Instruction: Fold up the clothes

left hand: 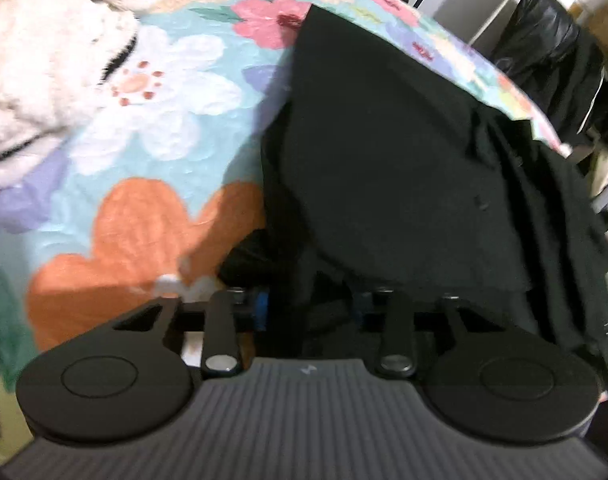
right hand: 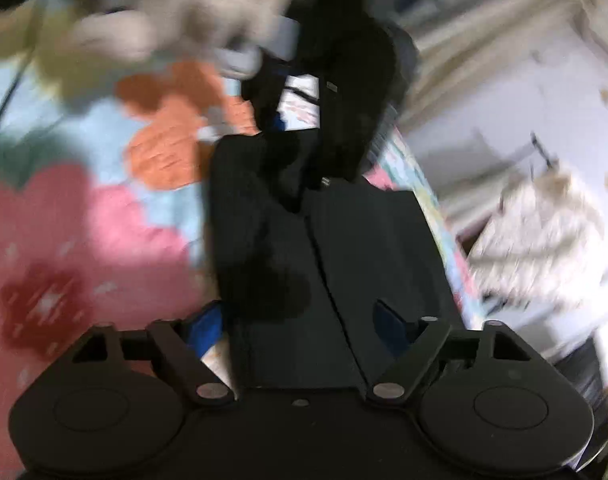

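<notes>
The left hand-held gripper (left hand: 309, 300) is largely buried under the black garment (left hand: 387, 152); cloth fills the space between its blue-padded fingers (left hand: 262, 306), but whether they pinch it cannot be told. Beyond it the garment lies spread over a flower-print bedspread (left hand: 152, 184), its right side hanging past the bed's edge. Only this view shows the fluffy white garment (left hand: 36, 68) lying at the far left, apart from the black one.

The right hand-held gripper (right hand: 304, 320), seen through heavy motion blur, has its jaws set fairly wide, blue pads (right hand: 389, 326) to either side of the black garment (right hand: 335, 248), which runs straight out ahead of it. Whether the pads touch the fabric is unclear. Only here does a pale floor (right hand: 503, 92) show to the right of the bed.
</notes>
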The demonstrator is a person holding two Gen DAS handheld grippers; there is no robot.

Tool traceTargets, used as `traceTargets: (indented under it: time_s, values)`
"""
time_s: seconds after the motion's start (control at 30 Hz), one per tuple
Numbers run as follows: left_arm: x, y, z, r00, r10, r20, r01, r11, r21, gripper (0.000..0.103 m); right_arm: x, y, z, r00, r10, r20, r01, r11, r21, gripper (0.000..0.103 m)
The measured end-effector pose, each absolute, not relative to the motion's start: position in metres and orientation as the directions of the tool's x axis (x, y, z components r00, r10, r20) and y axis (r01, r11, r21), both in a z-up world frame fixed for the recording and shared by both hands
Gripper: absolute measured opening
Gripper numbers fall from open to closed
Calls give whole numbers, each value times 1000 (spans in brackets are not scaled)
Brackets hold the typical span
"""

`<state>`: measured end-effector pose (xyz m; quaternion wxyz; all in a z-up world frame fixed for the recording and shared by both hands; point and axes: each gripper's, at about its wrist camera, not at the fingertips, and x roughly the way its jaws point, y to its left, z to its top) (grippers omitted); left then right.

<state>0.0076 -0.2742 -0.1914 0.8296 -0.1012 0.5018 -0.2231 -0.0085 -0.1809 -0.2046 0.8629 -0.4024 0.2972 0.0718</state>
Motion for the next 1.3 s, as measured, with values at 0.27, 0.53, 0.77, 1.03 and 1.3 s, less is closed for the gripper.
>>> traceTargets:
  time_s: [0.27, 0.53, 0.77, 1.03, 1.3]
  values:
    - [21, -288, -172, 389, -538, -748, 279, 843, -460, 18, 28, -199, -191, 817, -11, -577, -319, 825, -467, 88]
    - [33, -294, -172, 392, -545, -741, 233, 838, -493, 18, 61, -193, -186, 833, 114, -541, -363, 851, -380, 89]
    - [31, -280, -158, 410, -517, -751, 239, 856, -459, 18, 106, -208, -205, 764, 85, -639, -335, 900, -280, 70]
    - [43, -242, -151, 507, -563, -652, 129, 798, -589, 42, 116, -287, -194, 736, 307, -603, -237, 952, 195, 6]
    - [102, -257, -196, 454, -557, -696, 61, 798, -599, 71, 116, -303, -191, 735, 312, -602, -208, 949, 238, 6]
